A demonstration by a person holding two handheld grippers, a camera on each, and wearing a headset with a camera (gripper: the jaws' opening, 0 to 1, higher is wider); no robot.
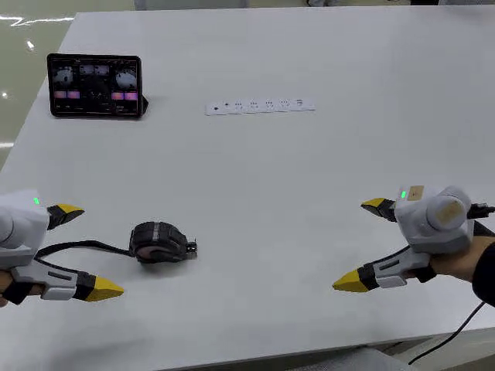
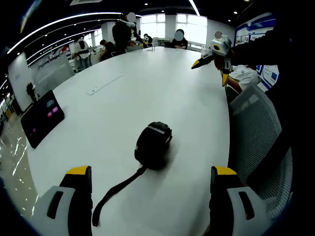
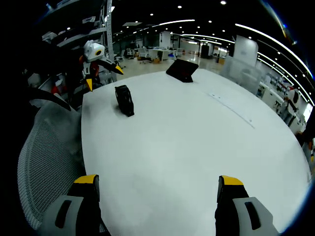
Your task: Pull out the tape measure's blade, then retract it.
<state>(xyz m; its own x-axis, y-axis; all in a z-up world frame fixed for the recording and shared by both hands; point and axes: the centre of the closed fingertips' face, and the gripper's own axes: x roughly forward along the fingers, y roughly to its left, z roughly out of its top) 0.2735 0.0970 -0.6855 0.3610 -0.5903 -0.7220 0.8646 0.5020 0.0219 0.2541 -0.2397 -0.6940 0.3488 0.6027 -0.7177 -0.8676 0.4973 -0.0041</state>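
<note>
Two handheld grippers sit low over a white table (image 1: 309,170), both with their yellow-tipped jaws spread wide and nothing between them. The left gripper (image 1: 94,249) is at the person's left, near the table's front edge, jaws pointing toward the middle of the table. Just ahead of those parted jaws lies the black tape measure (image 1: 158,241), resting on the tabletop and touched by neither jaw. Its black wrist strap (image 1: 85,247) trails back from the case toward the gap between the left jaws. The blade is inside the case, with only a small end hook (image 1: 191,247) showing on the side facing away from the left gripper.

The right gripper (image 1: 354,245) is well apart from the tape measure, on the opposite side of the table's front area. It is held in a dark-sleeved hand (image 1: 464,267), and its jaws point back toward the left gripper across bare tabletop. A dark cable (image 1: 448,340) hangs from it past the table's edge.

Farther back, a white power strip (image 1: 259,106) lies flat near the table's centre. A tablet (image 1: 94,85) stands propped at the far left with its screen lit. In the left gripper view, a grey mesh chair back (image 2: 256,132) stands beside the table's near edge, and several people (image 2: 123,29) are at the far end of the table in a brightly lit office.
</note>
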